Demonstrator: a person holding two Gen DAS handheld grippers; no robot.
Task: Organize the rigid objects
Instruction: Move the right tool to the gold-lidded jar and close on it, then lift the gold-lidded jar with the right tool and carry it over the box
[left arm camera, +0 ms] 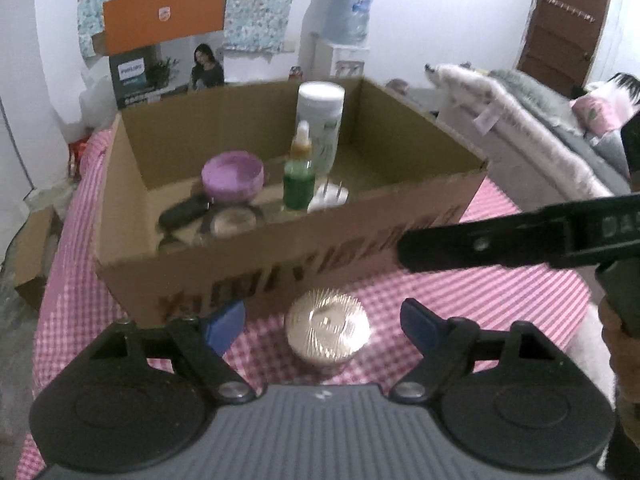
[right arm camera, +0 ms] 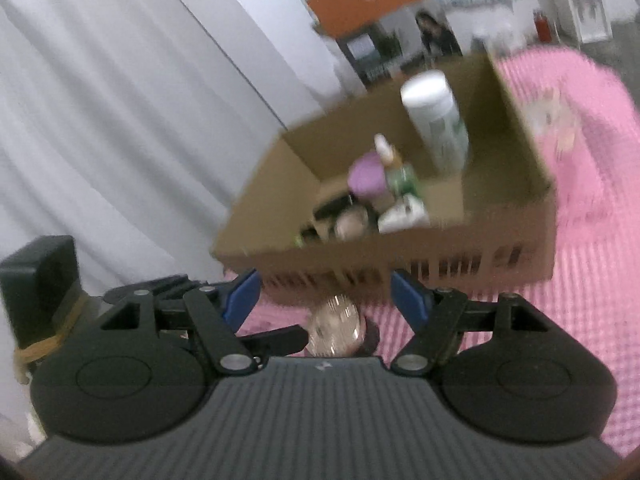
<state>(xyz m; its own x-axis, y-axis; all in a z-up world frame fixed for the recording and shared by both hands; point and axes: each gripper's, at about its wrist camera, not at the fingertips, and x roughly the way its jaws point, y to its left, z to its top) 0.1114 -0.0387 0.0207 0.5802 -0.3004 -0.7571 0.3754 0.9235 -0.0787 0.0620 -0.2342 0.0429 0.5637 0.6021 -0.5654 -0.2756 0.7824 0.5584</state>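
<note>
An open cardboard box [left arm camera: 280, 264] stands on the pink checked cloth [left arm camera: 500, 300]. Inside are a tall white canister [left arm camera: 322, 120], a green dropper bottle [left arm camera: 299, 176], a purple jar [left arm camera: 233, 176], a white plug [left arm camera: 330, 196], a black object [left arm camera: 182, 212] and a round clear lid [left arm camera: 233, 222]. In front of the box a jar with a ribbed gold lid [left arm camera: 326, 328] stands on the cloth. My left gripper [left arm camera: 320, 324] is open with its blue tips either side of that jar, not touching it. My right gripper [right arm camera: 325, 296] is open and holds nothing, above the jar [right arm camera: 336, 328] and facing the blurred box [right arm camera: 440, 256].
One finger [left arm camera: 480, 246] of the right gripper crosses the left wrist view at the right. A finger [right arm camera: 276, 338] of the left gripper lies beside the jar. A fluffy covered sofa [left arm camera: 520, 128] is right of the table, a small box [left arm camera: 32, 256] left, white curtains [right arm camera: 120, 120] behind.
</note>
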